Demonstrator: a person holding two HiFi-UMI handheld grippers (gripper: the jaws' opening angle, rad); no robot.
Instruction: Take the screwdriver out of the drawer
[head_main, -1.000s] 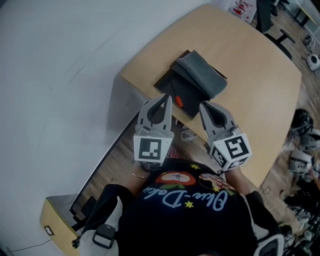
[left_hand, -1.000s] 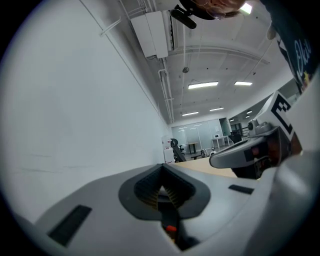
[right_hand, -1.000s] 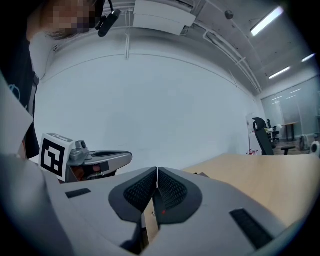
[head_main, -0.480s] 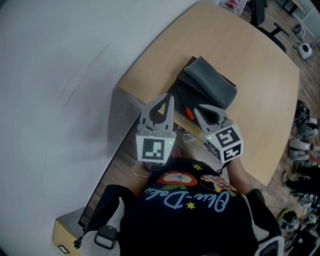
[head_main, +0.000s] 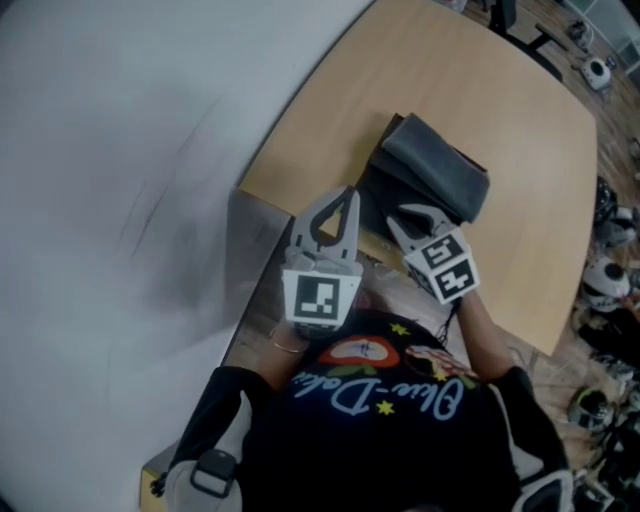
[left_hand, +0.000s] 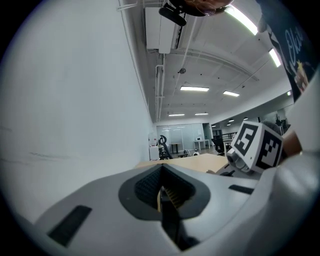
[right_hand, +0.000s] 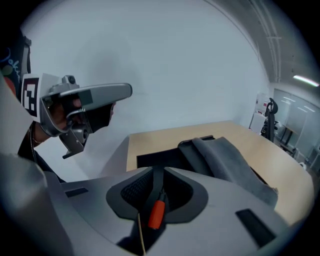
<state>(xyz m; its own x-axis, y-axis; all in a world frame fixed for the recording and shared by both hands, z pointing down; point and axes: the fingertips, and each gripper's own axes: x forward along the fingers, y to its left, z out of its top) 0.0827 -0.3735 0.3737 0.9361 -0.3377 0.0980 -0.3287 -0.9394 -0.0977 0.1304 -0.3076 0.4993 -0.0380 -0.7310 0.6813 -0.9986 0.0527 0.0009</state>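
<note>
- Desk: light wood-grain top, smooth, with a rounded outer edge. It carries the drawer and stands against a plain white wall.
- Room: an open hall runs beyond the drawer, with strip lights in the ceiling.
- Drawer: flat, black and rectangular, lying open.
- Cloth: grey, soft and folded, covering the far end of the drawer.
- Screwdriver: orange plastic handle and dark shaft, lying inside the drawer at its near end.
- Right gripper: grey moulded plastic, over the near end of the drawer. Its fingers meet at the tips, and the screwdriver shows through the slot behind them.
- Left gripper: just left of the drawer, fingers closed on nothing.
</note>
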